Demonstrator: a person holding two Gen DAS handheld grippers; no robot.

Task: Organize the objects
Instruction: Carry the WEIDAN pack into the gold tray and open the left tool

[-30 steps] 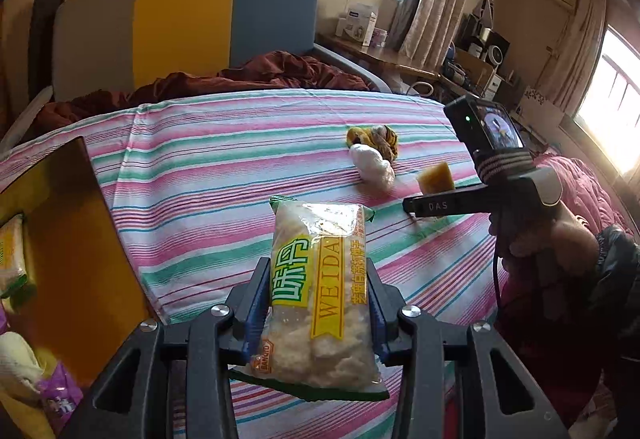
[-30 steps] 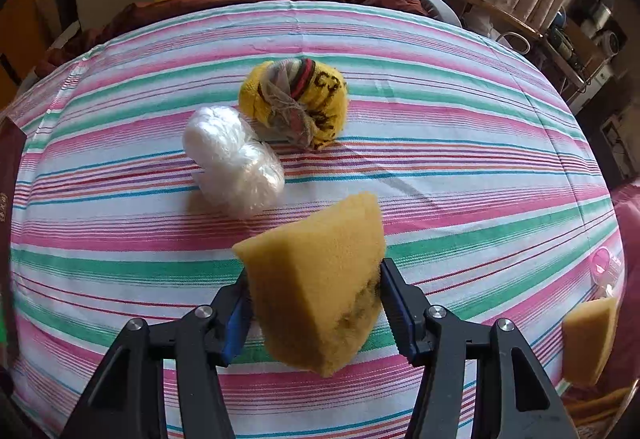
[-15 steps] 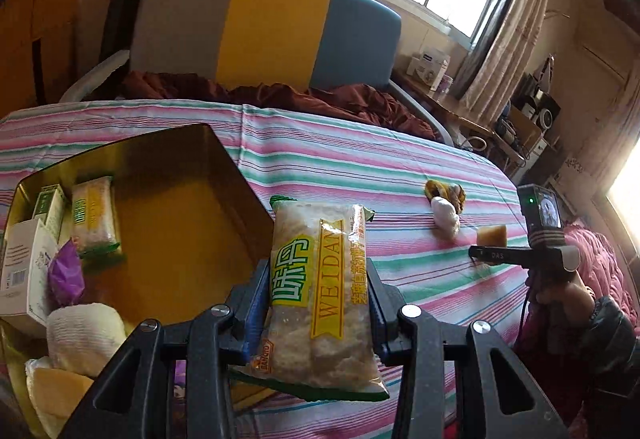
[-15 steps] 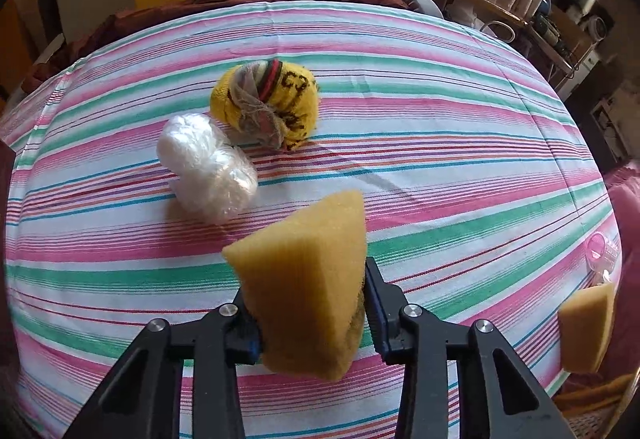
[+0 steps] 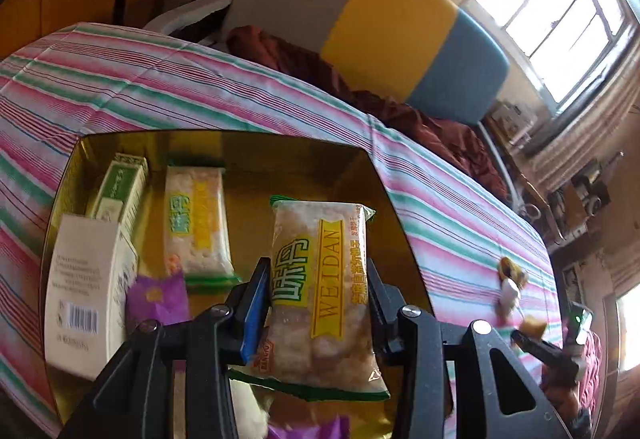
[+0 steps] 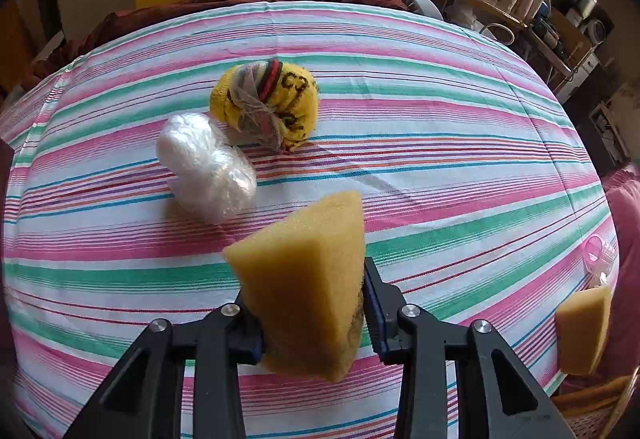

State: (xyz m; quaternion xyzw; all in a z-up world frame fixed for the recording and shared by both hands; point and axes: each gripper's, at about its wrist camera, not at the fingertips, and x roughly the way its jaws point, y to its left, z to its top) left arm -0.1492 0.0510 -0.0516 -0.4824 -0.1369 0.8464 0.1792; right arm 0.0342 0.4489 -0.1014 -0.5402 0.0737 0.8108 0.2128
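Note:
My left gripper (image 5: 316,303) is shut on a clear snack packet (image 5: 320,291) with green and yellow print, held above a gold box (image 5: 372,175). Inside the box lie a matching snack packet (image 5: 196,223), a white carton (image 5: 86,291), a green-and-white carton (image 5: 120,187) and a purple wrapper (image 5: 158,297). My right gripper (image 6: 312,307) is shut on a yellow sponge wedge (image 6: 304,279), lifted over the striped cloth. Beyond it on the cloth rest a white plastic-wrapped bundle (image 6: 206,167) and a yellow knitted ball (image 6: 266,107). The right gripper (image 5: 536,339) also shows small at the left wrist view's right edge.
A striped cloth (image 6: 440,127) covers the table. A second yellow sponge piece (image 6: 582,331) sits at the table's right edge near a pink item (image 6: 596,251). A grey, yellow and blue chair (image 5: 380,27) with a maroon cloth (image 5: 360,87) stands behind the table.
My left gripper has swung left with the snack packet, from over the striped cloth to over the gold box. My right gripper's jaws have closed in and squeezed the sponge wedge.

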